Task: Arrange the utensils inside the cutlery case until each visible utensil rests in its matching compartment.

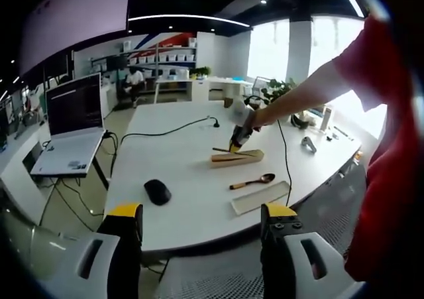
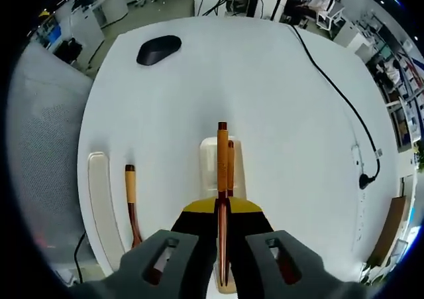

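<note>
The pale beige oblong cutlery case (image 2: pixel 225 160) lies flat on the large white table (image 2: pixel 278 93), directly ahead of the right gripper (image 2: pixel 222 209). A pair of slim brown wooden chopsticks (image 2: pixel 222 173) runs lengthwise over the case, the far tips just past its far rim. The right gripper's yellow-tipped jaws are drawn tight together on the chopsticks' near portion, pinching them. Whether the chopsticks touch the case floor cannot be told.

In the left gripper view the same case (image 1: pixel 237 157) sits mid-table with the right gripper (image 1: pixel 237 142) held over it at the end of the person's bare arm (image 1: pixel 298 97). A brown wooden spoon (image 1: pixel 252 181) rests on the table just beside the case, apart from it. The pale flat case lid (image 1: pixel 260 197) lies beyond the spoon, close to the table edge. In the right gripper view the spoon (image 2: pixel 132 206) lies between lid (image 2: pixel 104 206) and case.

The left gripper (image 1: pixel 202 242) is well back from the table edge, its yellow-tipped jaws spread wide with nothing between them.

A black computer mouse (image 1: pixel 158 191) lies further along the table. A black cable (image 1: pixel 165 132) crosses the far side. An open laptop (image 1: pixel 71 130) stands on a separate desk.
</note>
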`<state>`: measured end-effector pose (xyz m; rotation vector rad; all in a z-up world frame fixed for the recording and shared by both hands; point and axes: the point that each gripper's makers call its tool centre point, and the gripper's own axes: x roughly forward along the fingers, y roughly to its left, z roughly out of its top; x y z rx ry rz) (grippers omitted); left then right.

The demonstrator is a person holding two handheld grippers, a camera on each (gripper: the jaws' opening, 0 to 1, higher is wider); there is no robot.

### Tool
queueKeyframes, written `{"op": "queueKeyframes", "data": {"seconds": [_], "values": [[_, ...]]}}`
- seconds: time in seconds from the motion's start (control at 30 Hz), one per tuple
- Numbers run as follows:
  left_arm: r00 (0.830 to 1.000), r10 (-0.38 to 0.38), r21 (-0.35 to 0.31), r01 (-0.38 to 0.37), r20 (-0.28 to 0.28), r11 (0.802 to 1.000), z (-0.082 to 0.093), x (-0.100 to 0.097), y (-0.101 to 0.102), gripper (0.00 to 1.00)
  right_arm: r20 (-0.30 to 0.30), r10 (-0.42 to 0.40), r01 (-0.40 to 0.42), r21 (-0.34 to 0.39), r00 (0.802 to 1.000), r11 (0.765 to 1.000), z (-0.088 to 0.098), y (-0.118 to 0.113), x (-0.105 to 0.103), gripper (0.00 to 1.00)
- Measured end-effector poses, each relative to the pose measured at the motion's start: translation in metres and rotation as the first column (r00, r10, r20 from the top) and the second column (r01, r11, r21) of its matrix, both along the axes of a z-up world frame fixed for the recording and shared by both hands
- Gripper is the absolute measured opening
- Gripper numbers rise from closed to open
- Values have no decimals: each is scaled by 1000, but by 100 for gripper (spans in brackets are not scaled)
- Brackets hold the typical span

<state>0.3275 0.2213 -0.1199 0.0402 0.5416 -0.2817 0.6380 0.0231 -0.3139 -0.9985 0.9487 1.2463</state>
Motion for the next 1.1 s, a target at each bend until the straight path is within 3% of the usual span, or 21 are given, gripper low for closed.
{"op": "queueKeyframes", "data": {"seconds": [0.57, 1.1], "values": [[1000, 21, -7, -21, -17, 1000, -6, -2, 4, 75, -13, 22, -23, -45, 1000, 999, -21, 1, 4, 0], [999, 34, -4, -34, -13, 999, -5, 1, 6, 74, -3, 30, -31, -62, 1000, 998, -29, -1, 3, 0]]}}
